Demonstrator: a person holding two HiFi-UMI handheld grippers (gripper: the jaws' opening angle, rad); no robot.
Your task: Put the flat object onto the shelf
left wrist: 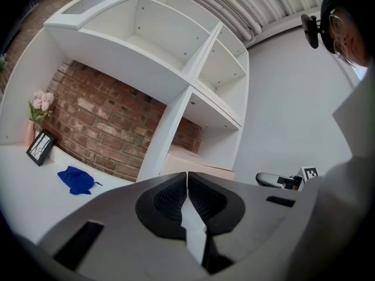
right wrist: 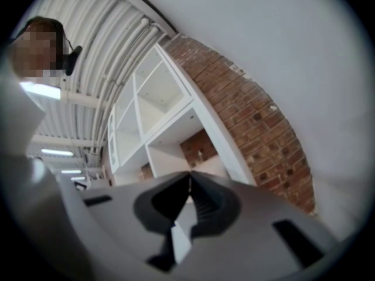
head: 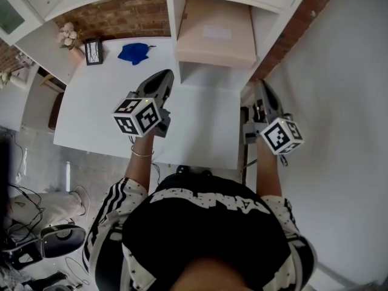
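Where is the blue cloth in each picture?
Head view: blue cloth at upper left, on the table, next to the brick wall.
Left gripper view: the cloth is at lower left, below the brick wall.
Right gripper view: not in it.
Shared landmark: the brick wall, which in the right gripper view is at the right.

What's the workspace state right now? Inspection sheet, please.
Surface: white table, mostly bare.
Job's things: flat pink box lies in the shelf's lower compartment.
Clutter: blue cloth, picture frame and flowers at the table's back.
Grippers: left gripper shut, empty, over the table; right gripper shut, empty, at the table's right edge.
Cables: loose cables on the floor.
Surroundings: brick wall.
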